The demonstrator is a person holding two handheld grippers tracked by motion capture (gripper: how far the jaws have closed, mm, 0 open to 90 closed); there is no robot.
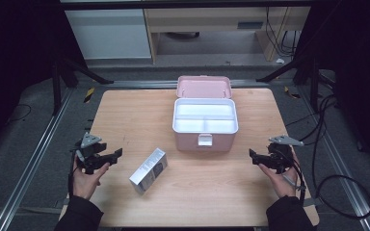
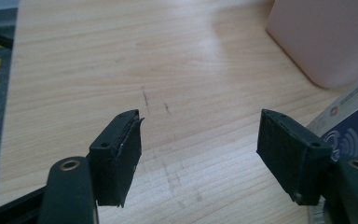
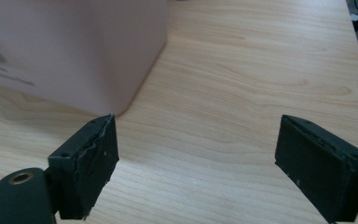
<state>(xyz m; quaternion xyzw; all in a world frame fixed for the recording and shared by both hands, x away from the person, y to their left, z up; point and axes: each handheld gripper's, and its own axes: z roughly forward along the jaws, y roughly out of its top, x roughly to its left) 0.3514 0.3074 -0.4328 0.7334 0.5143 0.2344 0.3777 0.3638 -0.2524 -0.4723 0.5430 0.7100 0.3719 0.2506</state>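
Evidently the pink plastic box (image 1: pixel 205 130) stands lid-open to receive the small white-and-blue carton (image 1: pixel 148 170) at its seven o'clock. Both the left gripper (image 1: pixel 110 157) and the right gripper (image 1: pixel 256 158) hover with fingers wide, empty, over the wooden table (image 1: pixel 125 115).

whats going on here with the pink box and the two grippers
A person holds a two-jaw gripper in each hand over a wooden table. The left gripper and right gripper both have open jaws holding nothing. Between them lies a small white and dark cardboard carton, in front of an open pink plastic storage box with a white compartment tray. Nothing has been grasped yet.
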